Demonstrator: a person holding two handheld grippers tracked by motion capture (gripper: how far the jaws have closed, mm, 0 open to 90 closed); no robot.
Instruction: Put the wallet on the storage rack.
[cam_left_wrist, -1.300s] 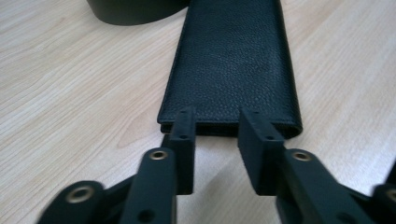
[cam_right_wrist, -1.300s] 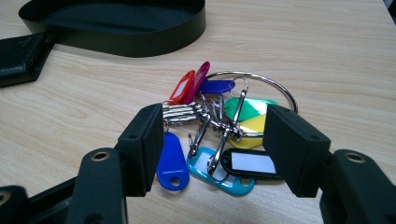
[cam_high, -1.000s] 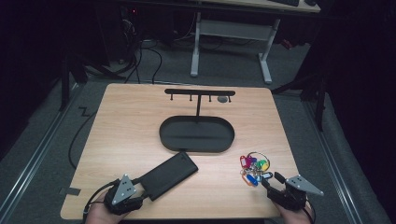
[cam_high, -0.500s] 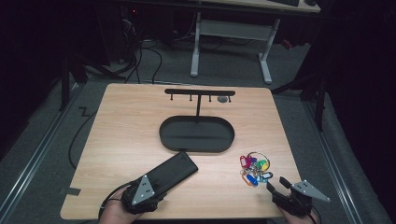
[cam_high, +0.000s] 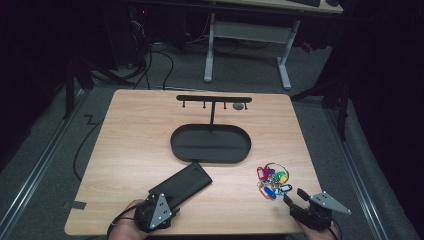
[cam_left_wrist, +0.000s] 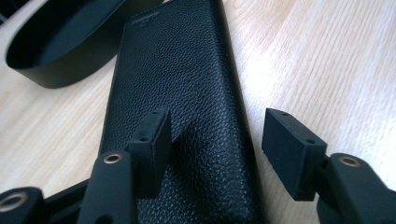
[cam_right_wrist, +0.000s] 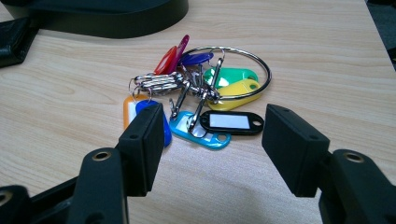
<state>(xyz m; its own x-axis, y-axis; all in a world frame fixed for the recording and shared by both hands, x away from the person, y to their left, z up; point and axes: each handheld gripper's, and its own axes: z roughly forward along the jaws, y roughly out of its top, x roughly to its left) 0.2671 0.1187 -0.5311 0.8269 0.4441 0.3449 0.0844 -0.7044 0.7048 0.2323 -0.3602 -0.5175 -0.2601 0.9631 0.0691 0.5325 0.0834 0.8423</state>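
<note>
Left gripper (cam_left_wrist: 212, 140) jaws apart over wallet (cam_left_wrist: 182, 84), lower centre; right gripper (cam_right_wrist: 212, 140) likewise apart before keys (cam_right_wrist: 201, 93).

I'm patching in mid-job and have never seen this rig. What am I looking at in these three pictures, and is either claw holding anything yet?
No robot here: a person holds a two-jaw gripper in each hand. The high view looks down on the wooden table; the other two cameras ride on the grippers and look along their jaws. On the table lie a black leather wallet, a bunch of coloured key tags on a ring, and a black oval tray with a hook stand. The left gripper is open over the near end of the wallet, one jaw above it, not gripping. The right gripper is open, just short of the key tags. Nothing is held.
</note>
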